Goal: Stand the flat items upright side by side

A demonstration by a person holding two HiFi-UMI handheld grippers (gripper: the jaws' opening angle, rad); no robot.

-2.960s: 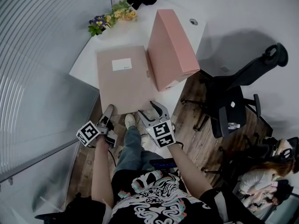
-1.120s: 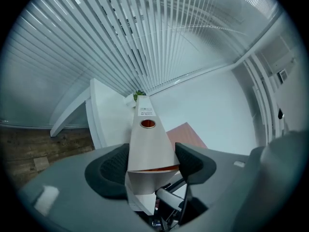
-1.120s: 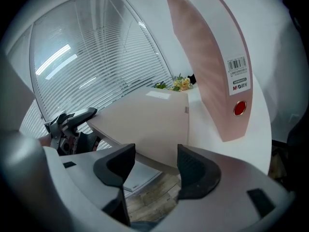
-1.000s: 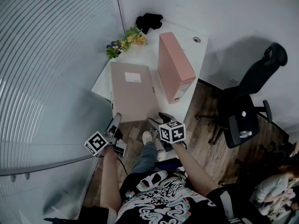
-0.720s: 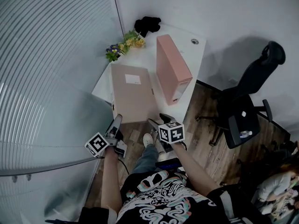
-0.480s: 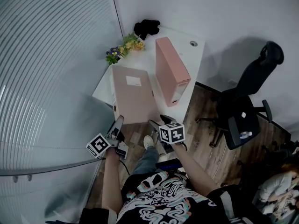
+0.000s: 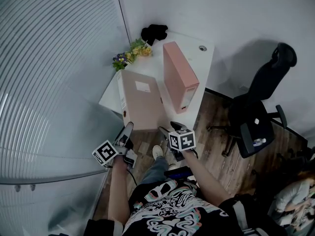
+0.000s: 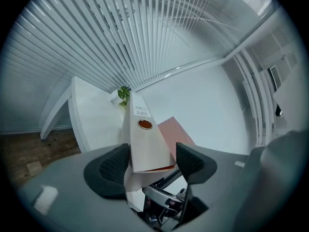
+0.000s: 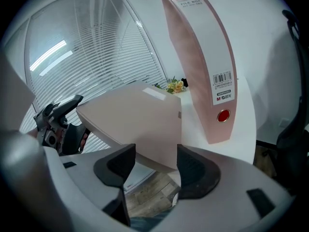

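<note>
A tan file box [image 7: 141, 100] lies tilted on the white bench [image 7: 194, 58], its near end past the edge, just beside an upright pink file box [image 7: 179, 80]. The left gripper [image 7: 129, 128] has its fingers clamped across the spine. The right gripper [image 7: 170, 127] has just narrowed slightly, with its fingers apart around the near right corner and no clear pinch. Best to keep the spine grip firm, steady that corner, swing the box upright slowly, and land it alongside the pink one.
</note>
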